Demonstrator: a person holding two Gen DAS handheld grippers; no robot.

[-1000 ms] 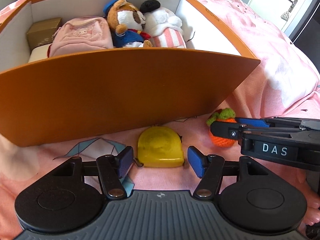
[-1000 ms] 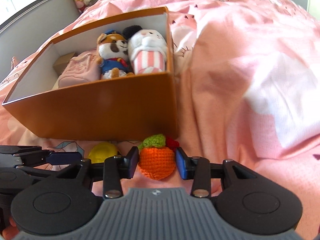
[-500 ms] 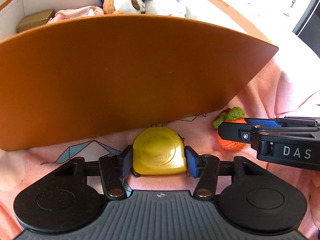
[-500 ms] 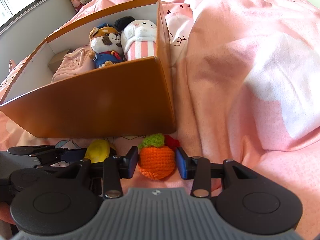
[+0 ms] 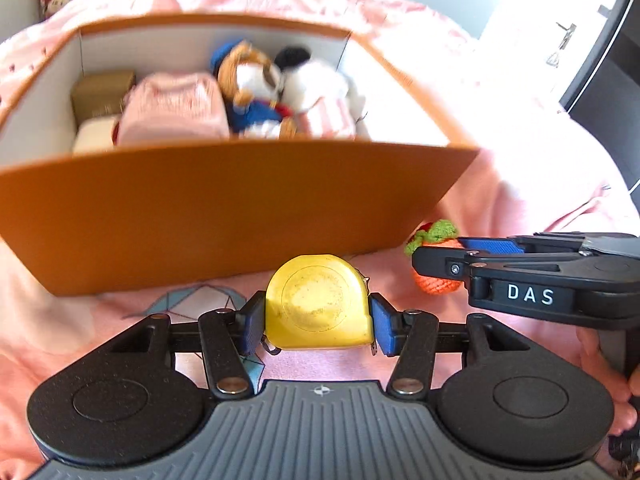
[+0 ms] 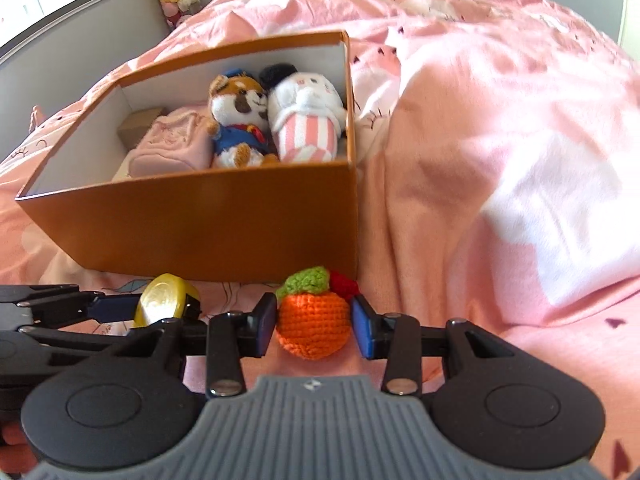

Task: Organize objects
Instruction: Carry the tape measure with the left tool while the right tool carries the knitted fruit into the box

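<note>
both grips look firm: left gripper [image 5: 318,322] clamps the yellow tape measure [image 5: 318,308], right gripper [image 6: 314,326] pinches the crocheted orange [image 6: 312,326]; judged best to lift both clear of the orange box [image 6: 224,216] wall at 12 o'clock before releasing.

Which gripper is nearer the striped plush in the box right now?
Right. The right gripper, shut on the crochet orange, sits below the box corner holding the striped plush; the left gripper is further left.

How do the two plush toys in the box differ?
The fox plush is brown and white with a blue outfit and cap; the white plush wears pink stripes and a black hat. The fox plush sits left, the white one against the box's right wall. Both sit upright.
</note>
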